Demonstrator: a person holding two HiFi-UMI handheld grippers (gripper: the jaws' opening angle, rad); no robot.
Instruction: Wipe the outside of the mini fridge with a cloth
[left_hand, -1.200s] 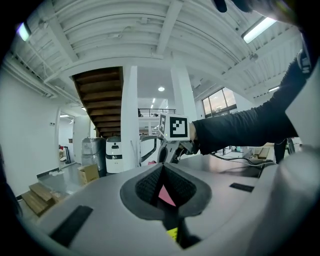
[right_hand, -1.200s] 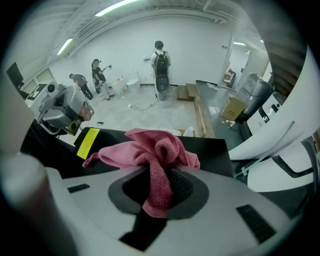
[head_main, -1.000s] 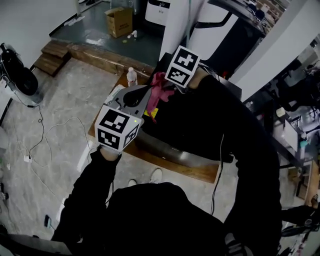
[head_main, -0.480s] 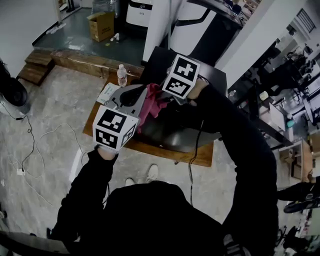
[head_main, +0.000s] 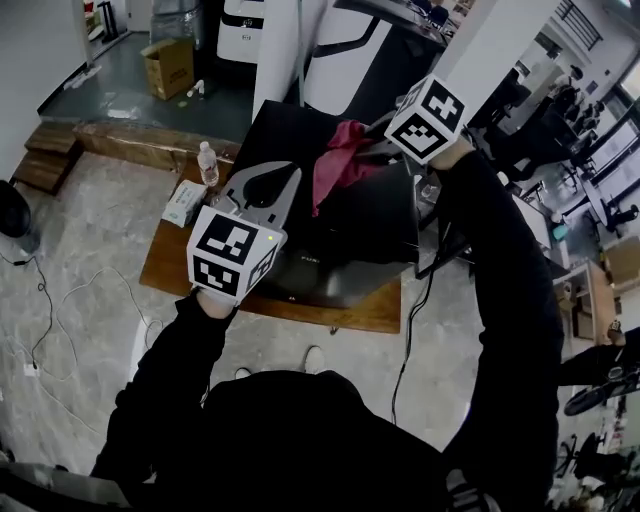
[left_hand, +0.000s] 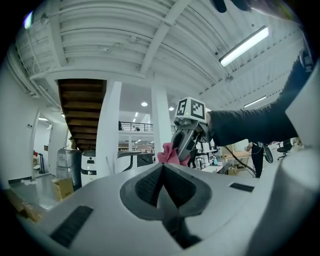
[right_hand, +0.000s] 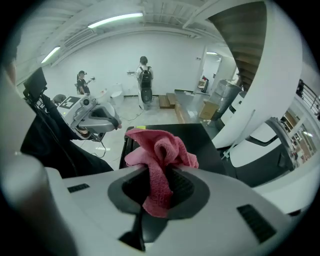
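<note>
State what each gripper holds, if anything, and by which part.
The right gripper clamps the pink cloth by a bunched middle fold, with both ends free. The left gripper is shut on nothing.

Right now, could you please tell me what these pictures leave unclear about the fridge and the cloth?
- Head view: the left gripper covers the fridge's left edge.
- Head view: whether the cloth touches the fridge cannot be told from above.
- Right gripper view: the right gripper's own body cuts off the fridge's near edge.

Part of mini fridge (head_main: 365, 225) top hidden under cloth (head_main: 338, 158).
</note>
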